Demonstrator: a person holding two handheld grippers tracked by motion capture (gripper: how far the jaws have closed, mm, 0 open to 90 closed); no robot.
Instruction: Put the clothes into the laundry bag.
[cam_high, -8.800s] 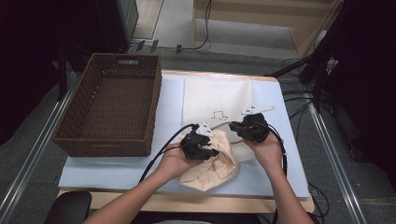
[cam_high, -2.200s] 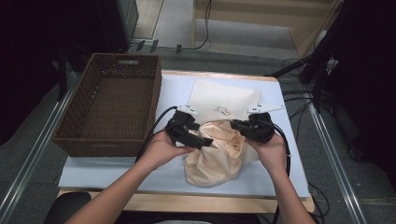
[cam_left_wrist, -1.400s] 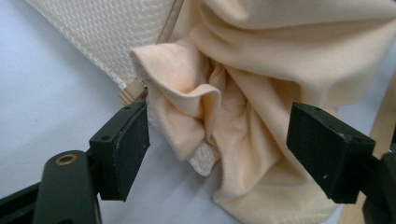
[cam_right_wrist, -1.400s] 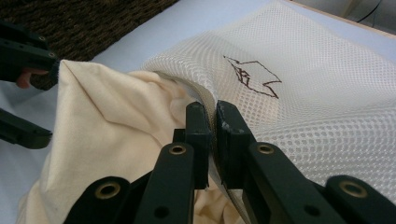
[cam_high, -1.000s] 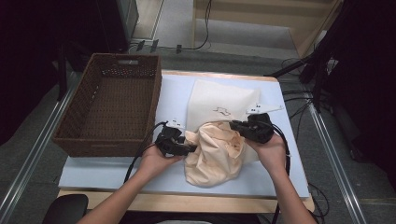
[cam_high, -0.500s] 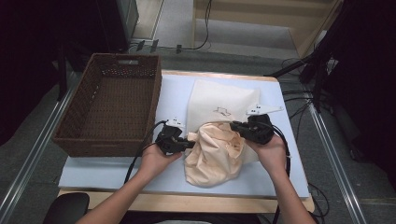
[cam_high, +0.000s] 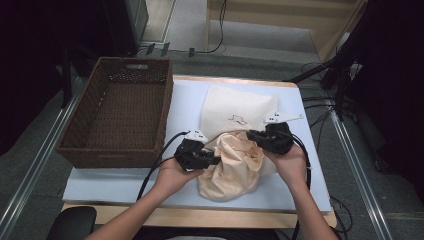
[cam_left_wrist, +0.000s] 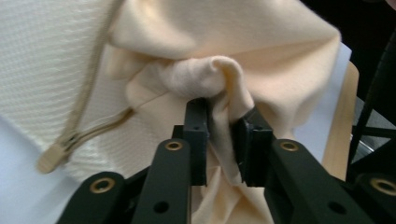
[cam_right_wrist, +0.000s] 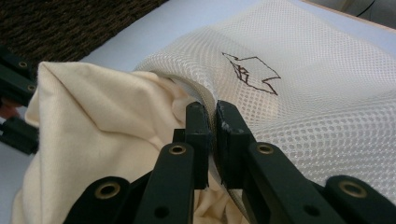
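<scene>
**Cloth and mesh bag gripped at the table**

We work at a table (cam_high: 125, 182) covered by a pale blue sheet, with a dark floor and cables around it. Nearest to us lies the peach cloth (cam_high: 235, 165), bunched in a heap at the front of the sheet and partly tucked into the mouth of the white mesh bag (cam_high: 240, 102). Our left gripper (cam_high: 214, 160) sits at the cloth's left side; its jaws have just been easing apart a little, yet a fold of cloth (cam_left_wrist: 219, 88) is pinched between the pads. Our right gripper (cam_high: 251, 135) is at the cloth's upper right, its jaws closed tight on the bag's rim (cam_right_wrist: 205, 100), just beside the arrow mark (cam_right_wrist: 252, 72). The bag's zipper pull (cam_left_wrist: 51, 158) lies on the sheet. Beyond, the bag lies flat toward the far edge. To the left stands the wicker basket (cam_high: 80, 150), well apart from the cloth.
</scene>
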